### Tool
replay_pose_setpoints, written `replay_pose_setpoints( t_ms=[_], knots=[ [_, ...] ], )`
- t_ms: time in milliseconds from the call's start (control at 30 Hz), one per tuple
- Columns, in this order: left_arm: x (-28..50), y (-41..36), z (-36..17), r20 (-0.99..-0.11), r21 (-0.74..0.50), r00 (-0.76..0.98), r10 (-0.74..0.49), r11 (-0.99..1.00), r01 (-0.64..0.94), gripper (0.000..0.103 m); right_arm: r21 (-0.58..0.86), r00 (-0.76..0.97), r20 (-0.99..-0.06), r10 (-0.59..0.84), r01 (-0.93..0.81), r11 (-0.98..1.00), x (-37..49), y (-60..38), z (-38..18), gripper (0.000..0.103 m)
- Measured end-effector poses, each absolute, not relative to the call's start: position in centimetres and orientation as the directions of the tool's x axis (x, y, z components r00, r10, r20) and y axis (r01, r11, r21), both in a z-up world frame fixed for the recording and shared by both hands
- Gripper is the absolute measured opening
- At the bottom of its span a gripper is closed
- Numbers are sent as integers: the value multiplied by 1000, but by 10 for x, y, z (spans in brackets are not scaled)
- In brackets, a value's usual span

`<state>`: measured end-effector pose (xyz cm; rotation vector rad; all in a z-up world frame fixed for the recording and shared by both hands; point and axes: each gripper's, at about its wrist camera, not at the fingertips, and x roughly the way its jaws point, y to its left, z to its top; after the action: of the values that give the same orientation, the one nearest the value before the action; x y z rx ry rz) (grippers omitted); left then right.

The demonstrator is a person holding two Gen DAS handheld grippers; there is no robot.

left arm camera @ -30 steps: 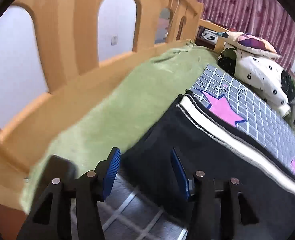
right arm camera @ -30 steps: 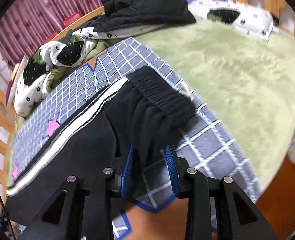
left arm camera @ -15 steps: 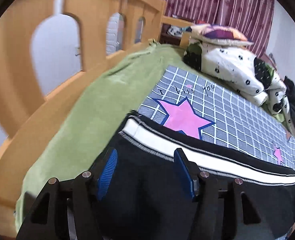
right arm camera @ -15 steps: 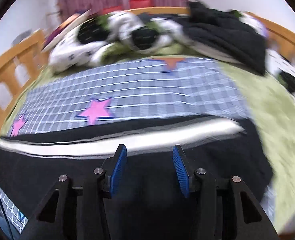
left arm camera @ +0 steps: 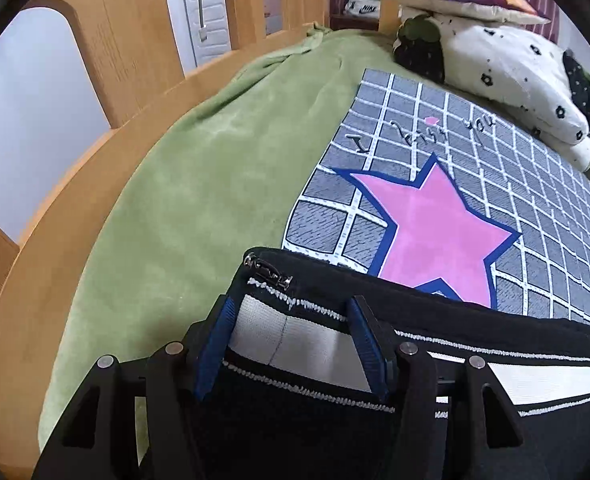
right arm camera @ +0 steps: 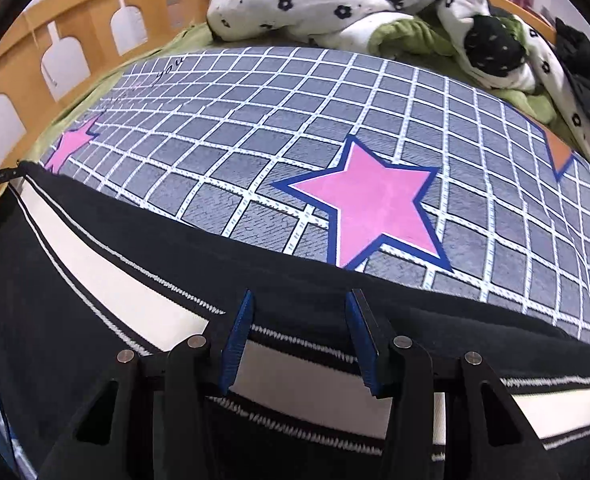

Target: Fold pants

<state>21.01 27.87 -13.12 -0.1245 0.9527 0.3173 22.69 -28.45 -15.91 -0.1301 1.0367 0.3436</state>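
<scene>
Black pants (left arm camera: 475, 344) with a white side stripe lie flat on a grey checked blanket (left arm camera: 535, 200) with pink stars. My left gripper (left arm camera: 291, 312) is open above the leg's cuff end, where a small zipper (left arm camera: 269, 274) shows. The fingers straddle the white stripe. My right gripper (right arm camera: 299, 304) is open above the same pants (right arm camera: 95, 280), its fingers over the stripe further along the leg. Neither holds cloth.
A green bedcover (left arm camera: 199, 184) lies under the blanket. A wooden bed rail (left arm camera: 95, 128) with arched openings runs along the left. White flowered bedding (left arm camera: 515, 60) and pillows are piled at the far end (right arm camera: 375, 0). Dark clothes (right arm camera: 587, 76) lie at the right.
Both grippers moved from the near edge of the pants up to the striped far edge. The right gripper left the waistband and swung round. The left now sits over the cuff.
</scene>
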Motion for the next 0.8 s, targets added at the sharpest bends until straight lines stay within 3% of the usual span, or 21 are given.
replay_pose_setpoints(
  t_ms=[133,367,400,500,567,633,800],
  knots=[
    [201,280,-130,-796,46,560,229,946,-322,38,45,460,-860,223,-366,930,225,-286,-156,47],
    [199,300,-126,-806,-77,577,132,943,-324,37,36,438,-870,228,-404,914,246,-272,-158,47],
    [199,301,-126,-806,-83,578,128,942,-324,37,34,428,-876,224,-409,912,249,-269,-159,45],
    [203,302,-132,-808,-83,576,124,944,-320,38,25,396,-886,241,-479,878,245,-264,-159,17],
    [205,300,-134,-804,-69,578,140,943,-324,38,12,397,-885,242,-501,866,240,-262,-158,10],
    [202,294,-128,-784,-30,595,177,947,-321,22,-5,417,-878,235,-499,867,235,-262,-159,6],
    [189,294,-103,-704,-31,687,178,959,-281,19,24,530,-790,308,-475,880,219,-273,-132,4]
  ],
)
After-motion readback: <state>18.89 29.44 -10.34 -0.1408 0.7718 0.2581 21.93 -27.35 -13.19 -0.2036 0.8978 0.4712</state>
